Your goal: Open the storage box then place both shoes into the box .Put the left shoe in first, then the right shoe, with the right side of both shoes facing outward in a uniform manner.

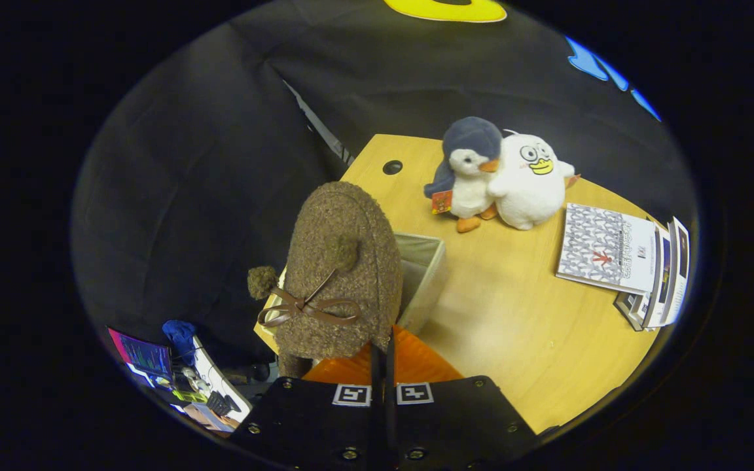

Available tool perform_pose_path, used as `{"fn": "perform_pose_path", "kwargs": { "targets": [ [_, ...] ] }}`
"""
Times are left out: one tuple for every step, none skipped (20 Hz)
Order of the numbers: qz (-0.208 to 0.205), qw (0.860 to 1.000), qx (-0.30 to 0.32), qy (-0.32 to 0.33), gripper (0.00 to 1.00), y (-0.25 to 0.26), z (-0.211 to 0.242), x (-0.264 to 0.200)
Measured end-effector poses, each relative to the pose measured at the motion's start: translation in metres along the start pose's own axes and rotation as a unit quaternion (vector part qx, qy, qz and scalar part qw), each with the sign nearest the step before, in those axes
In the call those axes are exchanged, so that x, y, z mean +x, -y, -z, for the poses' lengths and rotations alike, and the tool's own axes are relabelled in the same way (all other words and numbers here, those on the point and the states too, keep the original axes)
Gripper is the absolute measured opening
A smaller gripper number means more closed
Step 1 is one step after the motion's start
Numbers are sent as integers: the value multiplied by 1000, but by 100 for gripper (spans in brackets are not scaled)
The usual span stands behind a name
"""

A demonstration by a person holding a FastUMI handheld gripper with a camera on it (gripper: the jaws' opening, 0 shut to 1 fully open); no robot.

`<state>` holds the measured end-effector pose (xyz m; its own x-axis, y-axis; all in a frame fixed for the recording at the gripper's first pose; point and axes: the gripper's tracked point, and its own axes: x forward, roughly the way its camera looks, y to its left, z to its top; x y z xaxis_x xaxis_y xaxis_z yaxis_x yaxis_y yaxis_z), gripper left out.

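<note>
A brown fuzzy shoe (344, 275) with a leather bow and two pompoms hangs just ahead of my fingers, its toe pointing up and away from me. My gripper (383, 366) is shut on the shoe's near rim, the fingers almost touching. Behind and under the shoe stands the beige fabric storage box (428, 271), open at the top, at the left corner of the wooden table (514, 314). The shoe hides most of the box's inside, so I cannot tell whether another shoe lies in it.
A grey penguin plush (470, 173) and a white duck plush (529, 183) stand side by side at the table's back. Booklets (612, 252) lie stacked at the right. A cable hole (392, 167) sits near the back edge. A desk with a screen (144, 356) lies below left.
</note>
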<state>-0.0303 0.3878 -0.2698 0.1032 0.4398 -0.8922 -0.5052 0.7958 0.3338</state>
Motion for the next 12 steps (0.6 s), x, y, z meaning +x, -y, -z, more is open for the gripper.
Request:
{"fn": "perform_pose_path", "kwargs": {
  "targets": [
    [1, 1000, -4, -6, 0, -5, -2, 8],
    [4, 1000, -7, -13, 0, -10, -5, 17],
    [8, 1000, -14, -19, 0, -13, -2, 26],
    [13, 999, -19, -25, 0, -16, -2, 34],
    [17, 999, -21, -31, 0, -18, -1, 42],
    [18, 999, -19, -37, 0, -21, 0, 51],
    [17, 999, -16, -43, 0, -25, 1, 58],
    [18, 999, -15, -49, 0, -29, 2, 65],
    [21, 998, -14, -52, 1, -30, 2, 70],
    [25, 998, -15, -56, 0, -32, 4, 75],
    [13, 998, -13, -55, 1, -39, 4, 78],
    [3, 999, -11, -52, 3, -46, 0, 71]
  ]
}}
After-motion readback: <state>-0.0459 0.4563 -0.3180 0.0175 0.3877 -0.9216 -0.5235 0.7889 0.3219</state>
